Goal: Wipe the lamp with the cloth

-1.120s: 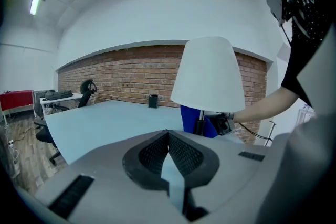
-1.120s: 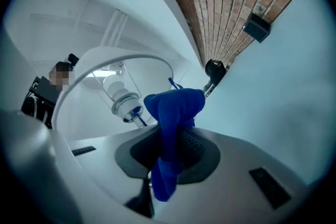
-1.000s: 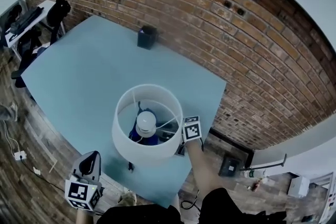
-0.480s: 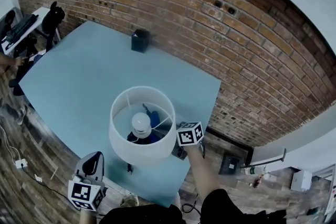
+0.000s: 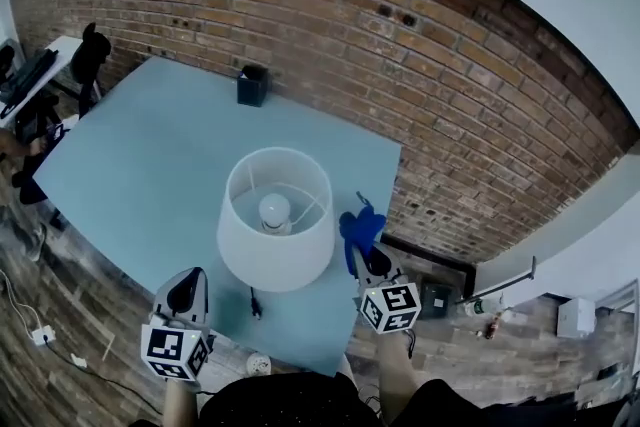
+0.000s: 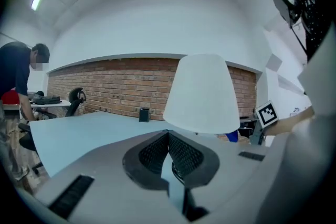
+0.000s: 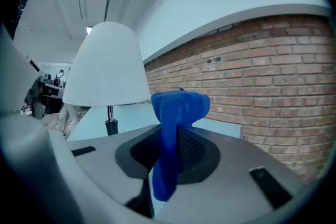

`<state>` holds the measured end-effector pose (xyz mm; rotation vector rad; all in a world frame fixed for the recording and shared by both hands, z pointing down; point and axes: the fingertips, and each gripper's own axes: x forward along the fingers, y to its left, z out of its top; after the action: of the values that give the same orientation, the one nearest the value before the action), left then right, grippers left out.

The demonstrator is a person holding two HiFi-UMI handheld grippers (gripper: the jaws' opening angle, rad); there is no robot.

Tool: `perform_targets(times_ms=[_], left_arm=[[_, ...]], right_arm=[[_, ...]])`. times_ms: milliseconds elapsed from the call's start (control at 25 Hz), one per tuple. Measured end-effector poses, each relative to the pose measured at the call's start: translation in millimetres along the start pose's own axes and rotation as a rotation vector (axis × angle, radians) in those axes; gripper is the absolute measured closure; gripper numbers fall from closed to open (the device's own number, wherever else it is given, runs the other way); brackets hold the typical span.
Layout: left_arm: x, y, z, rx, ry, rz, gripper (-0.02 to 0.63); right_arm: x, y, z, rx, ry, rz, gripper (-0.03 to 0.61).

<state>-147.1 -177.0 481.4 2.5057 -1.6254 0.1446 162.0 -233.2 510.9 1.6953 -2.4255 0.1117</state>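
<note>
A lamp with a white shade (image 5: 276, 220) stands near the front edge of the pale blue table (image 5: 150, 145); its bulb (image 5: 274, 208) shows through the open top. My right gripper (image 5: 368, 250) is just right of the shade and apart from it, shut on a blue cloth (image 5: 360, 227) that sticks out past the jaws. In the right gripper view the cloth (image 7: 176, 113) hangs folded between the pads, with the shade (image 7: 107, 68) and the stem (image 7: 110, 113) to the left. My left gripper (image 5: 187, 293) hovers off the table's front edge, shut and empty, facing the shade (image 6: 202, 94).
A small black box (image 5: 251, 85) sits at the table's far edge by the brick wall (image 5: 450, 115). A black cord (image 5: 253, 303) runs off the front edge below the lamp. Office chairs and a desk (image 5: 60, 65) stand at far left, where a person (image 6: 21, 76) bends.
My right gripper has drawn the blue cloth out from under the shade and now holds it clear on the lamp's right. The left gripper has barely moved.
</note>
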Motion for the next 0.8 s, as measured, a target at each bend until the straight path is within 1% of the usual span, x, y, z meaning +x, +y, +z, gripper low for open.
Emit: perform_targets(times_ms=[80,200,240,320,440,560,800], left_arm=[[-1.4,-2.5,1.1,-0.002,-0.017,-0.019,0.605],[-5.4,-5.2,0.2,-0.022,-0.027,-0.036,0.606],[-6.9,-5.7,1.6,-0.025,-0.039,-0.039,0.606],[-9.2,-6.7,3.0,-0.028,-0.054,-0.044,0.606],[-13.1,-7.8,1.6,-0.029,-0.057,-0.047,0.606],[-18.2,-8.1,1.0,-0.030,-0.059,-0.048,0.605],[-22.3,-11.3,-0.2,-0.025,-0.055,-0.065,0.606]], right_arm=[[-20.0,6.0,9.8,-0.016,-0.047,-0.064,0.512],[-44.4,19.2,23.8,-0.069,-0.096,-0.137,0.512],[-51.7,21.1,27.4,-0.071,-0.111,-0.163,0.512],[-65.0,18.9,31.4,-0.043,-0.134,-0.222,0.512],[-81.9,12.4,32.5,-0.011,-0.135,-0.302,0.512],[-91.3,15.8,33.8,0.016,-0.149,-0.302,0.512],[-90.9,30.3,30.1,0.021,-0.140,-0.281,0.512]])
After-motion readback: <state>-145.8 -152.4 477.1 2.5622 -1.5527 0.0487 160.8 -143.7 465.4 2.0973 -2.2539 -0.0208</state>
